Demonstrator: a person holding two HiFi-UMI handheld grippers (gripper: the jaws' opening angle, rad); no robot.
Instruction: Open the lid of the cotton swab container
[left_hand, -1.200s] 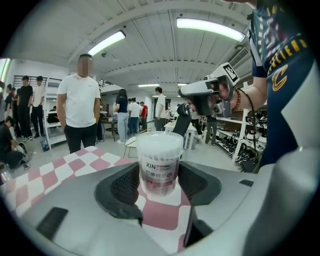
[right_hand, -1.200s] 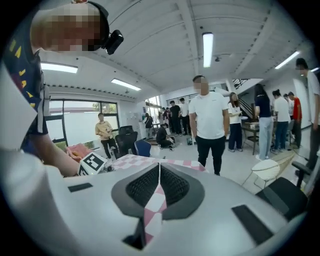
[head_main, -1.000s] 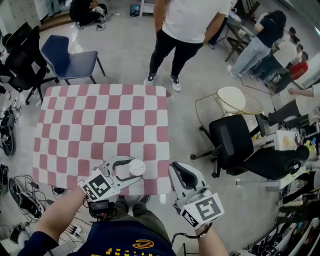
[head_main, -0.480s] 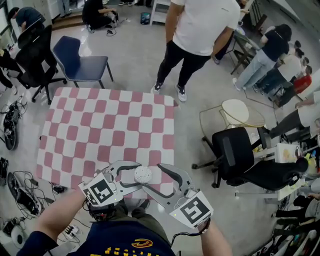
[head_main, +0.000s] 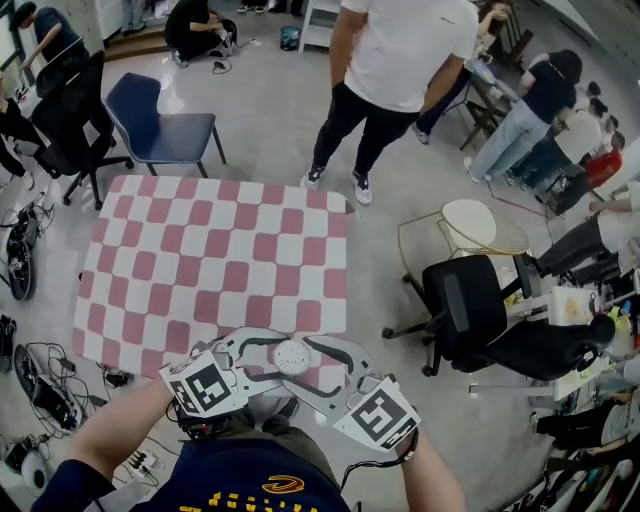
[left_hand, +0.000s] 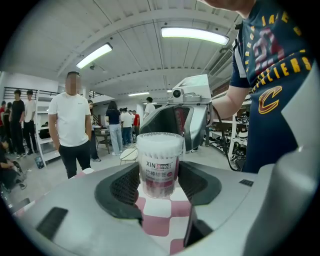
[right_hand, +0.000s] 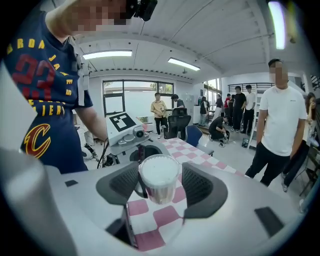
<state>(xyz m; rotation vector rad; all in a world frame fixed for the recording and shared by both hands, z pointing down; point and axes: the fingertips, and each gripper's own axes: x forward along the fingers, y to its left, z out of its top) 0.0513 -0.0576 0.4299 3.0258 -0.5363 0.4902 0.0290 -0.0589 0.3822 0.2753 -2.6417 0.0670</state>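
Right gripper (head_main: 302, 364) swung in, fingers just opening round swab container (head_main: 292, 356), left gripper (head_main: 274, 358) pinching it, checkered table (head_main: 200, 250) below

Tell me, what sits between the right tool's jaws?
The cotton swab container, in the right gripper view. The right tool has just been opening its jaws; they stand apart around it.

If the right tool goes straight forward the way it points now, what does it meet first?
The cotton swab container, gripped by the left tool. The right tool already has it between its jaws; they have just been opening and seem not to press it.
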